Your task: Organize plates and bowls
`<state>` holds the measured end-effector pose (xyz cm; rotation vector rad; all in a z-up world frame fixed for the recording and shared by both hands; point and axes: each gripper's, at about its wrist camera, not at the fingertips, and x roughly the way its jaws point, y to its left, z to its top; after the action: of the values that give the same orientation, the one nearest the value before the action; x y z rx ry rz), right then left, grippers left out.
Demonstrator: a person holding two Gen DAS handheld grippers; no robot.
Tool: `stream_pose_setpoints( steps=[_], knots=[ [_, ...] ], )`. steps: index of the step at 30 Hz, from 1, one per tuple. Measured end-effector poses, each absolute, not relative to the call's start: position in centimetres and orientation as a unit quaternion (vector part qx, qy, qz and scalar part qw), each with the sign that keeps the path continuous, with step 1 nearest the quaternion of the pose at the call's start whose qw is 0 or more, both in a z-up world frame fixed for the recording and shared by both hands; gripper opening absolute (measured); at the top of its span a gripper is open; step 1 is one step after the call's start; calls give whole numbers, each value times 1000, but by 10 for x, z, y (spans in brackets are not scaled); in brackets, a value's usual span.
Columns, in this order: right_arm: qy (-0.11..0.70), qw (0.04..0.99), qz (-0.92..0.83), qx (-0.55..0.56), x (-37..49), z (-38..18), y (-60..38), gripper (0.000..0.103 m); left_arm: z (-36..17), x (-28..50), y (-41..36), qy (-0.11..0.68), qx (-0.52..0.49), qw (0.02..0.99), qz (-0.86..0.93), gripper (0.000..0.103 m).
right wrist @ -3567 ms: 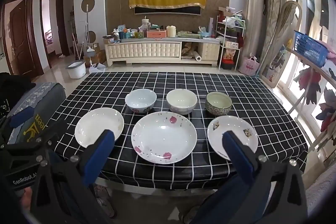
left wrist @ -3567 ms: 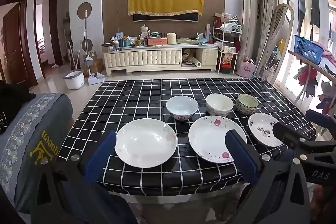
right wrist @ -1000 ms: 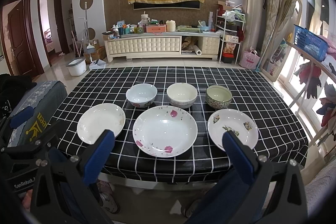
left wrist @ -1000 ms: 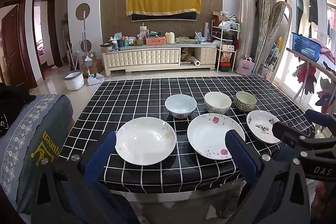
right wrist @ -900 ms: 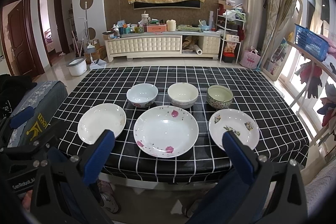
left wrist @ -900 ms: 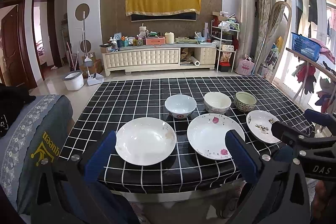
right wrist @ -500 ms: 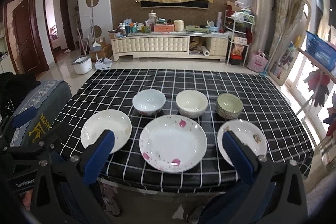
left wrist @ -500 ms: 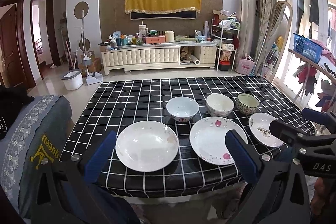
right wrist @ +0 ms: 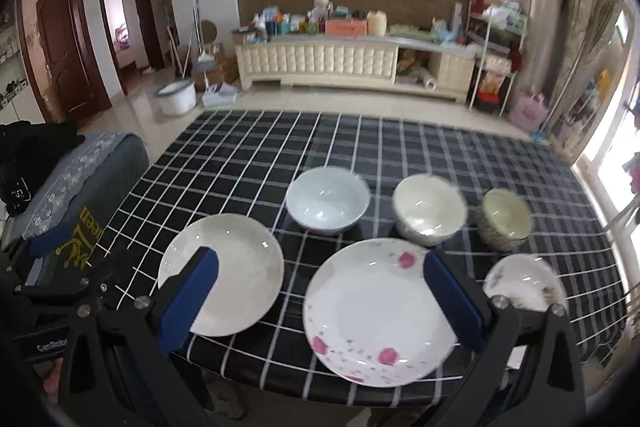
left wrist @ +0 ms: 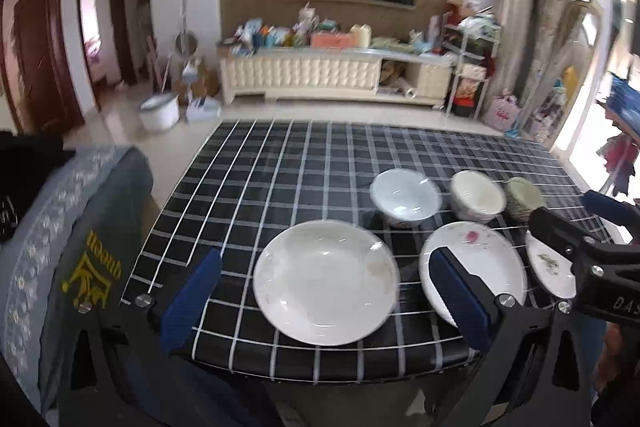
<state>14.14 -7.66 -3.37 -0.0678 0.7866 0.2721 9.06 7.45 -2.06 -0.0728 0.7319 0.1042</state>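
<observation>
Both grippers empty, wide open: left gripper [left wrist: 324, 301] faces the plain plate [left wrist: 326, 281] at the tabletop [left wrist: 280, 163] front edge, right gripper [right wrist: 320, 297] nearer the flowered plate [right wrist: 380, 311], w/ 3 bowls behind.

— What is covering the table?
— A black, white-gridded tablecloth [right wrist: 256, 163], looking like smooth, slightly shiny plastic, is wrapping over its near edge.
— And the dishes?
— The plain white round plate [left wrist: 326, 281] and pale blue bowl [right wrist: 328, 199] are gleaming like glazed ceramic, highlights glinting. The right gripper [right wrist: 320, 297] is showing matt black plastic arms, dull blue pads [right wrist: 188, 301] and metal screws.
</observation>
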Motion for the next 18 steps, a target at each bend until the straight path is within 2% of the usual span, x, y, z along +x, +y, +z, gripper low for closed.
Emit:
stream_pose_setpoints(
  steps=[7, 18],
  knots=[
    [451, 873, 178, -52, 180, -83, -37, 103, -71, 132, 115, 442, -68, 891, 76, 103],
    [502, 840, 188, -84, 212, -132, -9, 100, -139, 170, 156, 504, -105, 853, 83, 103]
  ],
)
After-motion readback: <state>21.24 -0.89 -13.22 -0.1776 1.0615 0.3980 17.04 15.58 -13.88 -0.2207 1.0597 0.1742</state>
